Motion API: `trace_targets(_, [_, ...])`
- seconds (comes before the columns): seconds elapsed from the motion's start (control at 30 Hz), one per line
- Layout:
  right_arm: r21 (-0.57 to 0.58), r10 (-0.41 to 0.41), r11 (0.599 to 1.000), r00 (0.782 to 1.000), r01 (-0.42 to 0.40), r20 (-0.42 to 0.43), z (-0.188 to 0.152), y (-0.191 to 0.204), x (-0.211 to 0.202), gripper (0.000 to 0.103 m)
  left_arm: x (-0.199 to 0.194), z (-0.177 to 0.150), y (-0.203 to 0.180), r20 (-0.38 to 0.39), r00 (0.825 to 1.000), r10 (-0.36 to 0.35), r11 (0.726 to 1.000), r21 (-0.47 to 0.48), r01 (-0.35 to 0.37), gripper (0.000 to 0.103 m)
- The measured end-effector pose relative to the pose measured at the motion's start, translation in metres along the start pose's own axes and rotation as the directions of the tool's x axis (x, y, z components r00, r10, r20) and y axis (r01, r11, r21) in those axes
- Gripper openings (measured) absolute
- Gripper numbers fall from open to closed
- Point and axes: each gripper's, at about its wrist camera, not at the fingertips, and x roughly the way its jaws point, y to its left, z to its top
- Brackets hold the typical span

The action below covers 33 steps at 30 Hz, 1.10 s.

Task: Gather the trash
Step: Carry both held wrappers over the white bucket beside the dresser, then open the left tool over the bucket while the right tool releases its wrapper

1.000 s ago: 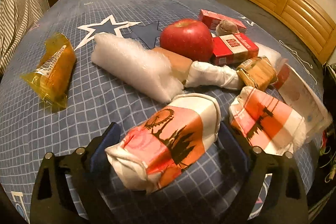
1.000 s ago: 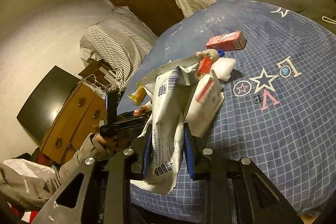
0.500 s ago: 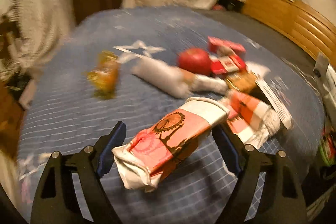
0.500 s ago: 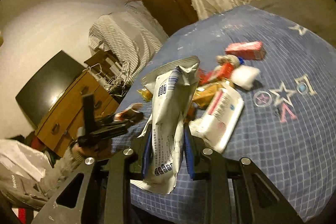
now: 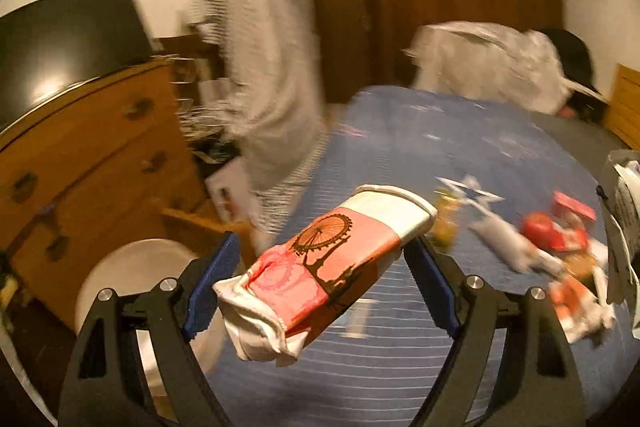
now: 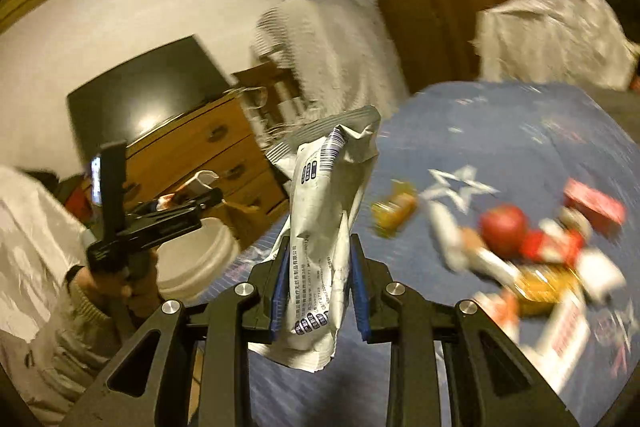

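Note:
A crushed paper cup point(image 5: 328, 267) with a pink and orange skyline print hangs in the air above the bed edge. My left gripper point(image 5: 322, 247) is shut on it, jaws wide, blue pads against its sides. In the right wrist view the same gripper point(image 6: 200, 203) shows at the left in a person's hand. My right gripper point(image 6: 320, 247) is shut on a crumpled white printed packet point(image 6: 324, 211) that stands up between its pads. A white bucket point(image 5: 136, 275) stands on the floor below and left of both grippers, also seen as a white bucket point(image 6: 196, 259) behind the left gripper.
More litter lies on the blue checked bed cover point(image 6: 520, 131): a red apple point(image 6: 504, 231), red boxes point(image 6: 592, 207), a yellow snack packet point(image 6: 394, 215) and another printed cup point(image 5: 576, 299). A wooden dresser point(image 5: 80, 163) with a dark screen point(image 5: 68, 39) stands left of the bed.
Both grippers have risen and swung left, away from the pile on the bed and toward the dresser and white bucket. Each still carries its item.

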Motion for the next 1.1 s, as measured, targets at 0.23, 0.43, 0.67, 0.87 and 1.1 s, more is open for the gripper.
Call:
trace_targets(0.23, [-0.141, 0.105, 0.983, 0.990, -0.118, -0.098, 0.052, 0.098, 0.108, 0.029, -0.013, 0.003, 0.099, -0.001, 0.981, 0.197, 0.977, -0.079, -0.196, 0.081])
trace_targets(0.43, [-0.226, 0.146, 0.955, 0.968, -0.192, -0.203, 0.068, 0.184, 0.192, 0.029, -0.008, -0.005, 0.167, -0.048, 0.952, 0.302, 0.945, -0.120, -0.305, 0.081])
trace_targets(0.67, [-0.290, 0.121, 0.933, 0.945, -0.212, -0.303, 0.064, 0.240, 0.271, 0.029, 0.008, -0.023, 0.216, -0.117, 0.938, 0.327, 0.929, -0.143, -0.342, 0.081])
trace_targets(0.87, [-0.328, 0.116, 0.914, 0.930, -0.237, -0.350, 0.057, 0.270, 0.317, 0.029, 0.030, -0.040, 0.243, -0.172, 0.939, 0.298, 0.930, -0.171, -0.327, 0.082])
trace_targets(1.1, [-0.359, 0.100, 0.897, 0.910, -0.257, -0.402, 0.050, 0.285, 0.358, 0.029, 0.055, -0.055, 0.258, -0.218, 0.938, 0.270, 0.933, -0.182, -0.310, 0.082])
